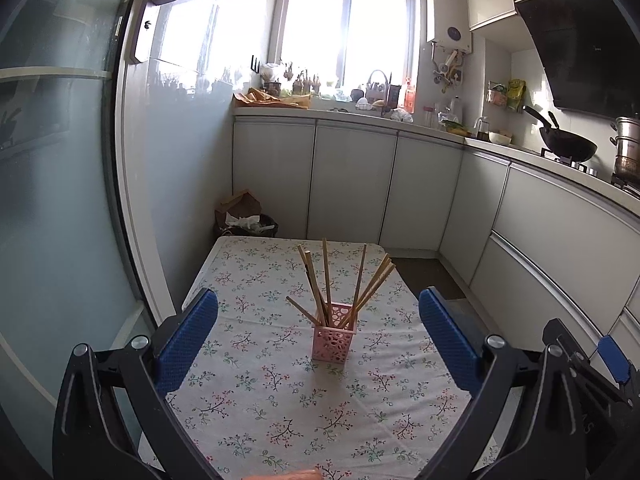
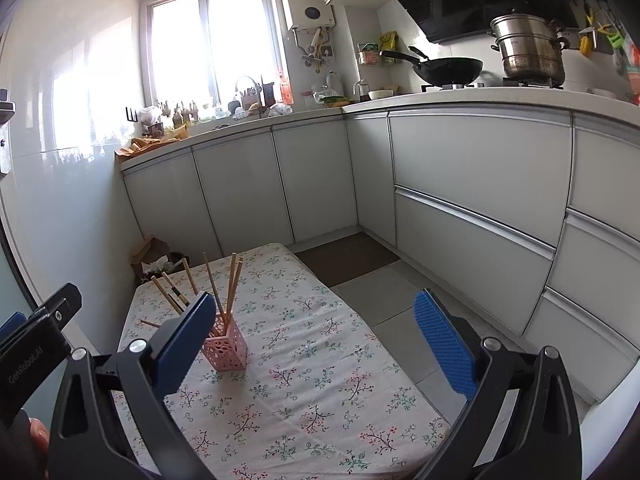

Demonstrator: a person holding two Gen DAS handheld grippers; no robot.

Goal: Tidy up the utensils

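Chopsticks [image 1: 352,280] stand together in a pink holder [image 1: 333,338], which sits upright on the counter [image 1: 280,400] with the flowered cloth. They are wooden, and they fan out from the holder's open top toward 10, 12 and 2 o'clock; one short piece sticks out low toward 9 o'clock. The holder has a pattern of small holes in its walls.

In the left wrist view, the left claw [image 1: 318,322] is released, its two blue pads wide apart, and the holder appears between them, a little toward 12 o'clock from the pads. Neither pad touches the holder or the chopsticks. At 4 o'clock of this view a part of the right claw is visible, near the counter's edge.

In the right wrist view, the right claw [image 2: 316,320] is also released and grasps nothing. The holder [image 2: 226,350] is at 9 o'clock from the middle of the view, partly behind the left pad, and the chopsticks [image 2: 232,284] rise above this pad. The right pad hangs over the floor tiles [image 2: 384,312] beside the counter [image 2: 320,400].

Behind the counter, at 12 o'clock, there are grey cabinets [image 1: 352,184] under a bright window [image 1: 344,24]. A black wok [image 2: 448,70] and a steel pot [image 2: 528,46] stand on the stove at 2 o'clock.
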